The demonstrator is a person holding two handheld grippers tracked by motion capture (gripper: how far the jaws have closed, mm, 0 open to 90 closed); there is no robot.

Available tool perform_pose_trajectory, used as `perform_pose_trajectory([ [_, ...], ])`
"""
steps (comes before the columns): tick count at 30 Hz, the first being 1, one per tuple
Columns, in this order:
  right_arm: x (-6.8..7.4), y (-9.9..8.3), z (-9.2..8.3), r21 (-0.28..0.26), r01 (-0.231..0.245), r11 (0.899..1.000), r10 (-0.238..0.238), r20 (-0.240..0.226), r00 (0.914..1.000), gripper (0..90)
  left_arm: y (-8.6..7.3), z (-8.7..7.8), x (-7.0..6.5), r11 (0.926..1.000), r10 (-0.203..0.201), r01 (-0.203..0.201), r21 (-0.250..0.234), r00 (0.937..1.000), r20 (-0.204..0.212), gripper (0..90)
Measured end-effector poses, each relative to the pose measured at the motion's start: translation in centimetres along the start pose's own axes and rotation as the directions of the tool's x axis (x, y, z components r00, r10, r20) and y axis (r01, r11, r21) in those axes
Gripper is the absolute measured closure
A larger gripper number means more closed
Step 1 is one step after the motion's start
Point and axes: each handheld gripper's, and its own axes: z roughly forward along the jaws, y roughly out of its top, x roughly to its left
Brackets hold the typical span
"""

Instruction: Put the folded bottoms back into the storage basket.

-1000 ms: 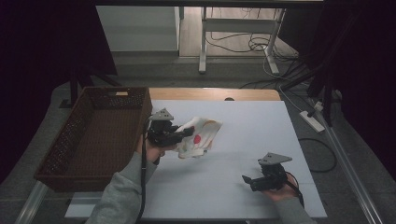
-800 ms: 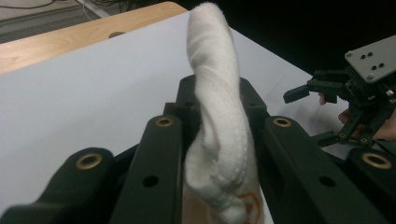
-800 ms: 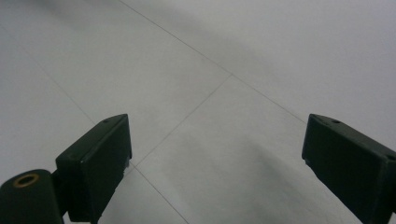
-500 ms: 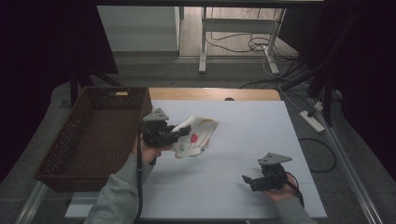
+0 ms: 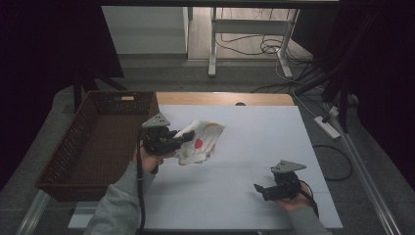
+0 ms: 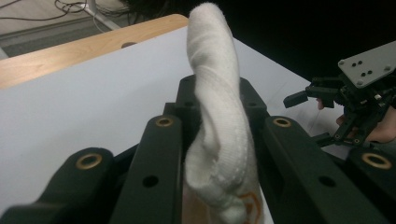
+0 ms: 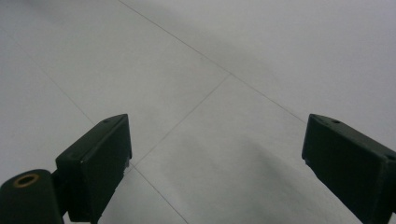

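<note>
A white cloth (image 5: 204, 141) with red, orange and green prints hangs just above the white table (image 5: 244, 147), near its left side. My left gripper (image 5: 187, 138) is shut on the cloth's left edge. In the left gripper view the bunched cloth (image 6: 217, 126) stands pinched between the two black jaws of my left gripper (image 6: 216, 93). My right gripper (image 5: 258, 188) rests low near the table's front right, held in a hand and pointing left. In the right gripper view my right gripper (image 7: 217, 140) is open, with bare table between its fingers.
A brown wicker basket (image 5: 73, 147) stands off the table's left edge, close to the left hand. A wooden strip (image 5: 220, 99) runs along the table's far edge. Cables and a power strip (image 5: 327, 126) lie on the floor to the right.
My left gripper has drifted slightly left toward the basket, carrying the cloth with it. The right gripper has stayed put.
</note>
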Motion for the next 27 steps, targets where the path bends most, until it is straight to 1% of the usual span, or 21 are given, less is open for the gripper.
perform_pose_trajectory([
  [13, 0.0, 0.0, 0.0, 0.000, -0.001, 1.000, 0.001, -0.001, 1.0000, 8.8, 0.1, -1.5, 0.3, 0.9998, 0.001, -0.002, -0.021, 0.9999, -0.011, 75.3],
  [27, 0.0, 0.0, 0.0, 0.002, 0.000, 1.000, 0.000, -0.001, 1.0000, 8.8, 0.0, -2.8, 0.8, 0.9987, -0.014, 0.013, -0.050, 0.9997, -0.022, 75.3],
])
